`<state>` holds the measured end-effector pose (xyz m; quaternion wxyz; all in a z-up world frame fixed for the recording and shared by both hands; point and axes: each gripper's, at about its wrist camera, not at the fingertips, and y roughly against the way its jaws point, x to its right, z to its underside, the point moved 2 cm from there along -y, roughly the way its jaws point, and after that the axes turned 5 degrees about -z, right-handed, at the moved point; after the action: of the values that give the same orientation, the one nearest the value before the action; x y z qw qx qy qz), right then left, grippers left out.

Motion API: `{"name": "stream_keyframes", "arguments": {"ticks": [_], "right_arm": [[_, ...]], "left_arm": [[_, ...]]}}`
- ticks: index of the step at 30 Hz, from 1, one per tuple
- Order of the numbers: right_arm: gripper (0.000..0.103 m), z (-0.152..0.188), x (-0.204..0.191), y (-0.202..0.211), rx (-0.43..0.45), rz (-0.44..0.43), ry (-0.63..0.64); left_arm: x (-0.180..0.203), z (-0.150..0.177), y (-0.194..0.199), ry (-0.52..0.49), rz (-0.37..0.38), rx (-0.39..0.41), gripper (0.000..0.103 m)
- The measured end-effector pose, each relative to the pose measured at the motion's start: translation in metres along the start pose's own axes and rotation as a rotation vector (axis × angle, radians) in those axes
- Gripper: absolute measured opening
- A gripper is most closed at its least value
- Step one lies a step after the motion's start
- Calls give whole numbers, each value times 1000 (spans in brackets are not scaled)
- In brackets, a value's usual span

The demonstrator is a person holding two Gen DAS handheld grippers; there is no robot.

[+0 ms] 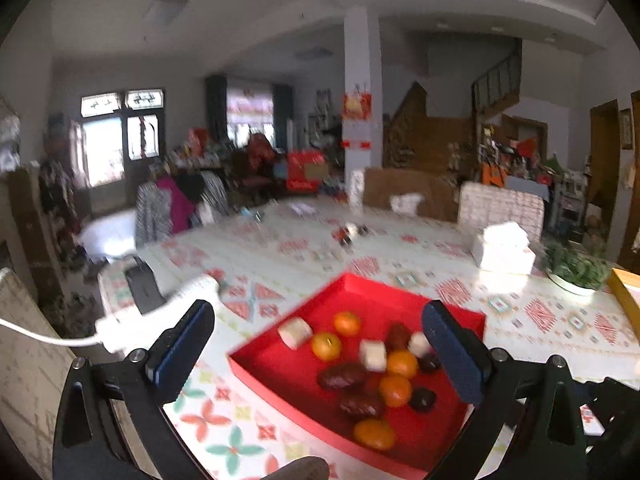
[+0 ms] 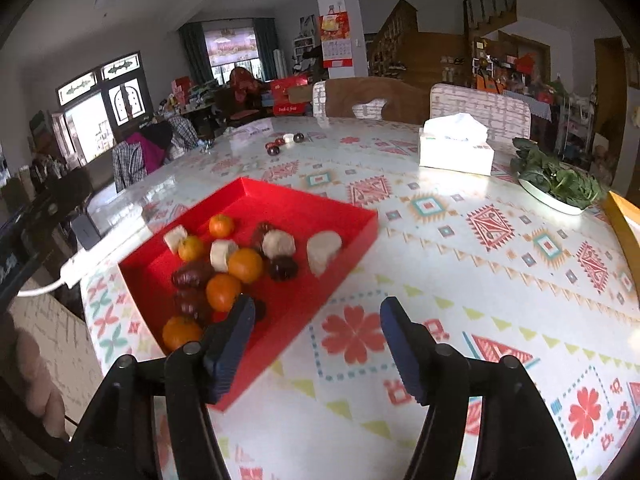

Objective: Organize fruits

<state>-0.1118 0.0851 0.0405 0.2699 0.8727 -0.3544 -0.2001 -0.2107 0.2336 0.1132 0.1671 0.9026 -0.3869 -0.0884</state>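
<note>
Beyond the tray (image 2: 362, 232), unblurred tissue box (image 2: 456, 146)

My left camera looks forward over the red tray (image 1: 404, 300) from its near-left corner, close and low, toward the far pillar (image 1: 362, 92). My right camera sits just right of the tray (image 2: 344, 216), a little higher, tilted down at the tablecloth (image 2: 500, 280). Both views share the tray, the tissue box (image 2: 456, 148) and greens dish (image 2: 556, 184) beyond it, and the room behind.
</note>
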Motion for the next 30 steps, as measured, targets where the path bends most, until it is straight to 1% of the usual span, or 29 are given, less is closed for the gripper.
{"name": "stream_keyframes", "arguments": {"ticks": [2, 5, 10, 15, 20, 30], "right_arm": [[73, 6, -2, 2, -1, 7, 8], [77, 12, -4, 1, -11, 8, 7], [77, 17, -6, -5, -32, 12, 13], [77, 18, -7, -8, -37, 10, 14], [77, 19, -13, -13, -45, 15, 35], [77, 20, -18, -20, -63, 10, 51]], "left_arm": [[3, 3, -4, -3, 17, -32, 103], [6, 7, -7, -20, 14, -54, 103], [6, 13, -10, -26, 25, -79, 103], [3, 16, -22, -6, 52, -122, 103], [3, 21, -28, -19, 37, -140, 103], [5, 26, -34, -30, 55, -165, 103]]}}
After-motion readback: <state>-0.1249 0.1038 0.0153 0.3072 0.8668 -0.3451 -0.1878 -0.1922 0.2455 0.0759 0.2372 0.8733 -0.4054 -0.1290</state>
